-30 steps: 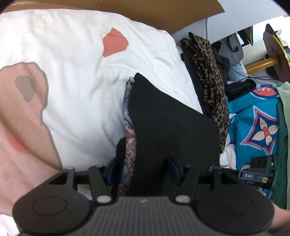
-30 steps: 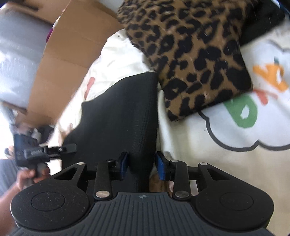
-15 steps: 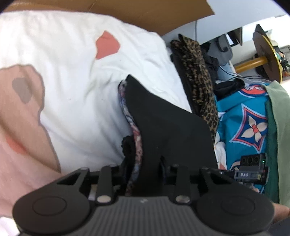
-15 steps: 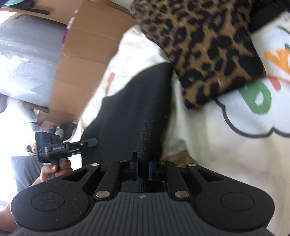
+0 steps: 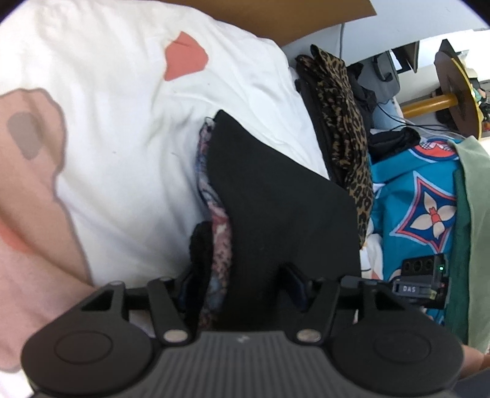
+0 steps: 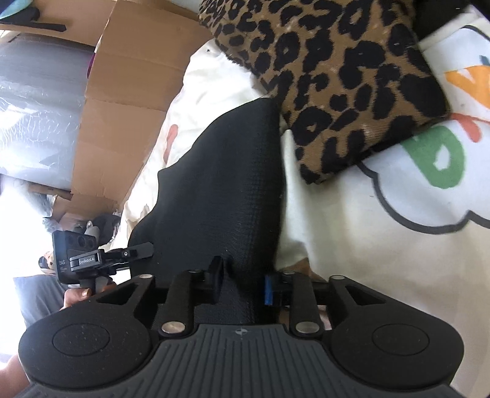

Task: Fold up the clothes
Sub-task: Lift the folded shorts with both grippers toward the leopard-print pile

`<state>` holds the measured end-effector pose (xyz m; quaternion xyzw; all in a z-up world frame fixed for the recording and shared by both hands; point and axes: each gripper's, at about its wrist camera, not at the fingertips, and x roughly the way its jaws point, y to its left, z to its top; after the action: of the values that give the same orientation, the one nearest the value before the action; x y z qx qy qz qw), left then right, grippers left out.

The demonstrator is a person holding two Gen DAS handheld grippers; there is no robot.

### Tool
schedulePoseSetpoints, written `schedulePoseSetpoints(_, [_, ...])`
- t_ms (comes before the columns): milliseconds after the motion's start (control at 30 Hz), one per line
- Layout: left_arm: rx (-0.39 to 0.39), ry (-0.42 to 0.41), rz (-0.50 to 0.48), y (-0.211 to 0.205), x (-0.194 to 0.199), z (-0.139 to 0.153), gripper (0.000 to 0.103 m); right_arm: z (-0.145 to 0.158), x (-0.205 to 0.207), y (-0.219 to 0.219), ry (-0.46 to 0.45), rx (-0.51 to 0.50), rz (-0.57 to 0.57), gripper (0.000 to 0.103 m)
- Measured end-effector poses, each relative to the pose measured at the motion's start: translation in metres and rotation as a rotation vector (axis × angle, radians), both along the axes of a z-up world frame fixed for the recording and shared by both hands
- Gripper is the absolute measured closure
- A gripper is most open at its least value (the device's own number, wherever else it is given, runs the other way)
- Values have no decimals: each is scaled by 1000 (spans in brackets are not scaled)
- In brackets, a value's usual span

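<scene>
On a white printed bedsheet (image 5: 128, 159), both the left gripper (image 5: 242, 283) and right gripper (image 6: 243, 283) are opening, folded black garment (image 5: 275, 208) edge between their separated fingers.

Both wrist cameras look down along their fingers, close over the same black garment (image 5: 275, 214) (image 6: 226, 189) on the bedsheet (image 5: 122, 122).

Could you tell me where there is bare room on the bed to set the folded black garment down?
Free: the white sheet left of the black garment, up to the cardboard. Crowded: right of it, the leopard-print garment, then the blue patterned cloth. Both grippers' jaws are opening around the black garment.
</scene>
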<state>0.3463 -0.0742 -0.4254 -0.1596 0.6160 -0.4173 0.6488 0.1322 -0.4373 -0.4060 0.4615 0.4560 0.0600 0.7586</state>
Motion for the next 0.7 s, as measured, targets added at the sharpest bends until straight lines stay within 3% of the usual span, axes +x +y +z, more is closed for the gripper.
schedulePoseSetpoints(67, [2, 0, 0, -3, 2, -1, 44, -3, 5, 3, 7, -4, 11, 74])
schedulePoseSetpoints(133, [5, 1, 10, -3, 2, -2, 57, -4, 6, 5, 10, -4, 9, 75])
schedulePoseSetpoints(233, [1, -1, 27, 2, -2, -1, 67, -3, 6, 8, 8, -6, 4, 94])
schedulePoseSetpoints(700, [75, -120, 39, -3, -28, 58, 72, 42, 10, 21, -57, -71, 33, 95])
